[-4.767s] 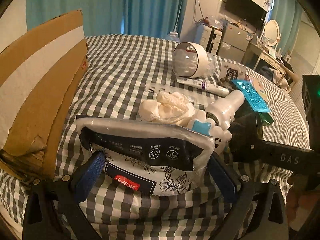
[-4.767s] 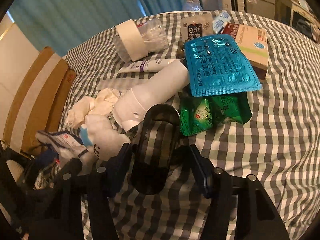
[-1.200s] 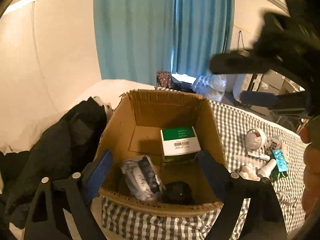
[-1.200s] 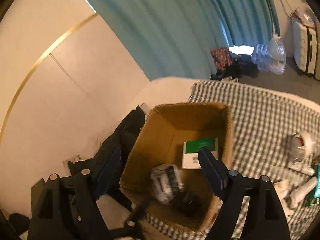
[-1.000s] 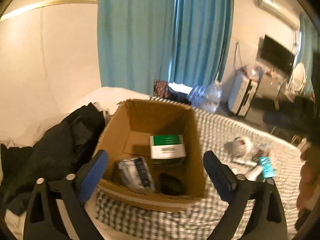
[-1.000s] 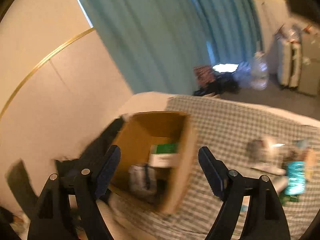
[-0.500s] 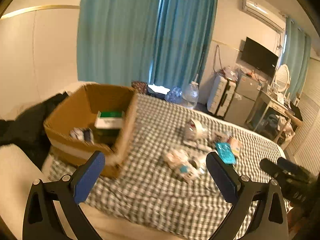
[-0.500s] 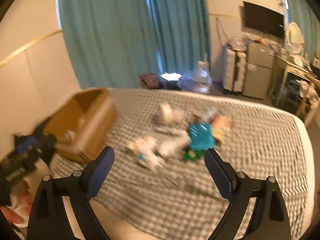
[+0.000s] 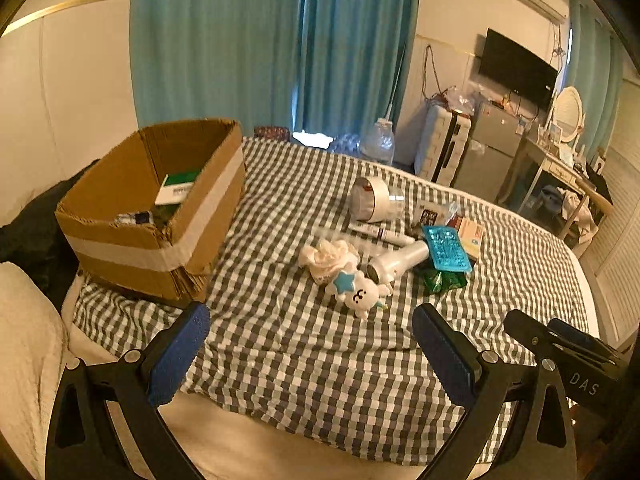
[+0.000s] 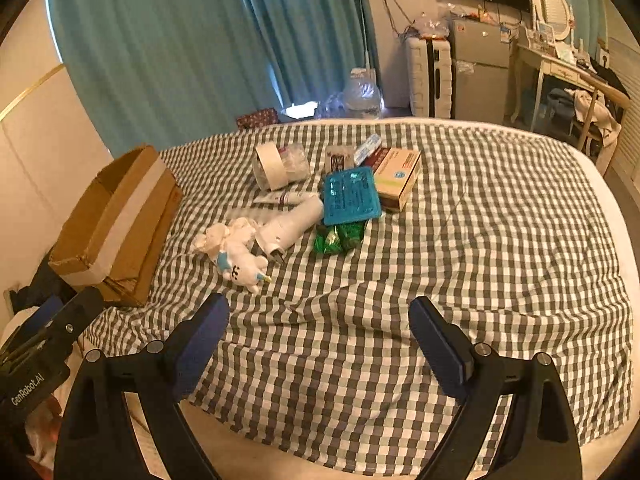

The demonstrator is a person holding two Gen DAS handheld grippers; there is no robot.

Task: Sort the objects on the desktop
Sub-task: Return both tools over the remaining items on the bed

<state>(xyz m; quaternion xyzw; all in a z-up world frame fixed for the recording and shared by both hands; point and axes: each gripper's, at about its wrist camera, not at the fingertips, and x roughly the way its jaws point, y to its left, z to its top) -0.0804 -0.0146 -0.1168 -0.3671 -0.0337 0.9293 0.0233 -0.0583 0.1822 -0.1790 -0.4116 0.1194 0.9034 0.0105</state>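
Note:
Both grippers hang open and empty over the near part of the checked cloth (image 9: 304, 360). Ahead of my left gripper (image 9: 312, 344) lie a white plush toy with a blue star (image 9: 356, 288), a crumpled white cloth (image 9: 328, 256), a white bottle (image 9: 396, 262) and a blue blister pack (image 9: 446, 248). The open cardboard box (image 9: 152, 208) stands at the left with a green-and-white carton inside. My right gripper (image 10: 318, 328) faces the same pile: plush toy (image 10: 244, 266), bottle (image 10: 292, 224), blister pack (image 10: 350, 196), green packet (image 10: 338, 238), medicine box (image 10: 398, 176).
A tape roll with a clear jar (image 10: 276, 166) and a tube (image 10: 280, 199) lie behind the pile. Dark clothing (image 9: 28, 232) sits left of the box. Beyond the far edge are a water jug (image 10: 362, 92), suitcase, small fridge and a desk.
Both grippers swung from above the box to the right and sank toward the pile. The packet and the dark object held several seconds ago are no longer between the jaws.

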